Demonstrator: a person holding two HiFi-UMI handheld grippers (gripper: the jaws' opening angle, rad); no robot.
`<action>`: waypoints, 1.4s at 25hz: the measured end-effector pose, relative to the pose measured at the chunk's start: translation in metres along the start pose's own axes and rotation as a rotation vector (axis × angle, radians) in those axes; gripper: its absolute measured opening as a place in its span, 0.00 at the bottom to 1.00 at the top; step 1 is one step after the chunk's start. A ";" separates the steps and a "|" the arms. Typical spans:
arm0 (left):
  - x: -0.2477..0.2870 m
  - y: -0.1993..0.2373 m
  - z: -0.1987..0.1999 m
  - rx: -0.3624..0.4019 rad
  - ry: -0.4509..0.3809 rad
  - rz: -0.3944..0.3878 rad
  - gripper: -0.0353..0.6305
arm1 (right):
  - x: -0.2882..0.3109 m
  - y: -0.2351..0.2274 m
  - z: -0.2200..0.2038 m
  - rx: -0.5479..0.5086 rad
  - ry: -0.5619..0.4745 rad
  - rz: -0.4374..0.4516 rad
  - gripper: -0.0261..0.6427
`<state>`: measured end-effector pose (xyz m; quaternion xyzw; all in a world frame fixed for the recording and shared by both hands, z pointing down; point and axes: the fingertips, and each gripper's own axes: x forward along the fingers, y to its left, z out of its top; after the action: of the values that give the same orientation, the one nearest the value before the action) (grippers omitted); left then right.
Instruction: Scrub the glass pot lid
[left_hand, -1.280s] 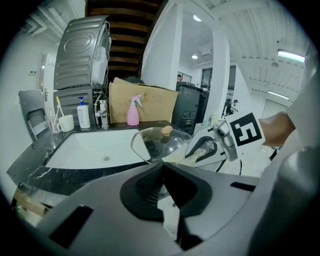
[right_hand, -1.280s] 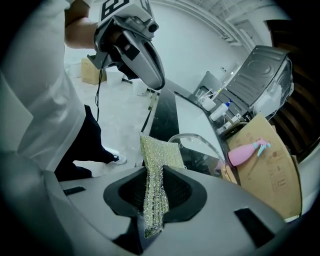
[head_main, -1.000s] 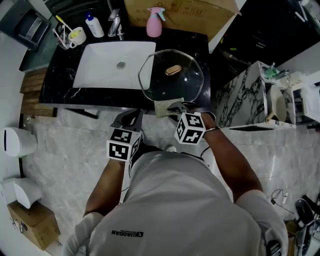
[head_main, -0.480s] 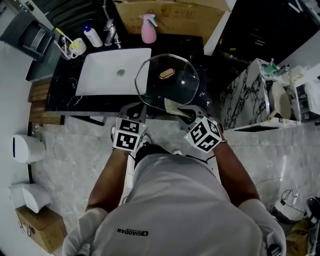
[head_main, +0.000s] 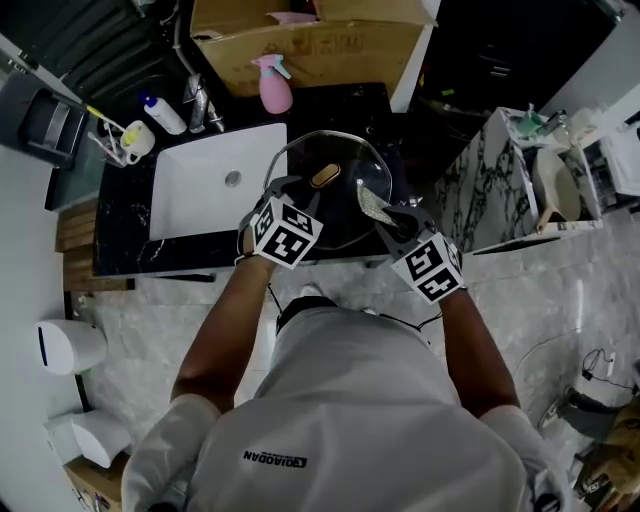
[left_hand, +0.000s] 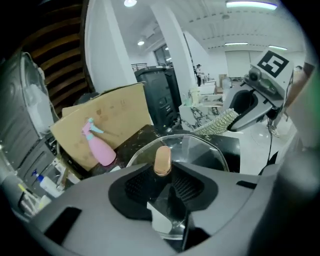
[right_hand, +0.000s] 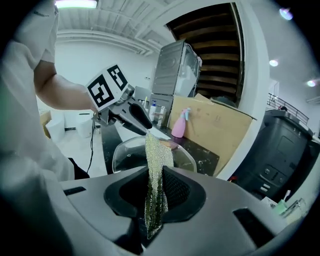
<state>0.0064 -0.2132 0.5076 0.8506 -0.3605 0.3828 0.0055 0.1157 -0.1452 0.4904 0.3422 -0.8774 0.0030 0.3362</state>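
Note:
The glass pot lid with its copper knob lies on the black counter, right of the white sink. My left gripper hovers at the lid's left side. Its jaws have just been opening and stand open; in the left gripper view the lid's near rim shows in the gap at my left gripper, with the knob just beyond. My right gripper is shut on a yellow-green scouring cloth over the lid's right part. The cloth stands up between the pads of my right gripper.
A pink spray bottle and a cardboard box stand behind the lid. The faucet, a white bottle and a cup of toothbrushes sit behind the sink. A marble-patterned cabinet flanks the counter's right end.
Both grippers moved from the counter's front edge up over the lid and rolled. The left jaws went from shut to open. The cloth stayed in the right gripper and now stands upright.

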 end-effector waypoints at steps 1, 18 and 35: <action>0.009 0.001 0.003 0.018 0.001 -0.032 0.25 | 0.003 -0.007 0.001 0.018 0.000 -0.018 0.17; 0.063 -0.005 0.000 0.041 0.049 -0.360 0.33 | 0.065 -0.074 0.025 0.011 0.083 -0.188 0.17; 0.069 -0.005 -0.005 0.075 0.130 -0.312 0.32 | 0.215 -0.110 0.054 -0.497 0.192 0.216 0.17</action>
<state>0.0373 -0.2500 0.5583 0.8693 -0.2086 0.4446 0.0563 0.0344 -0.3705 0.5511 0.1518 -0.8468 -0.1440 0.4891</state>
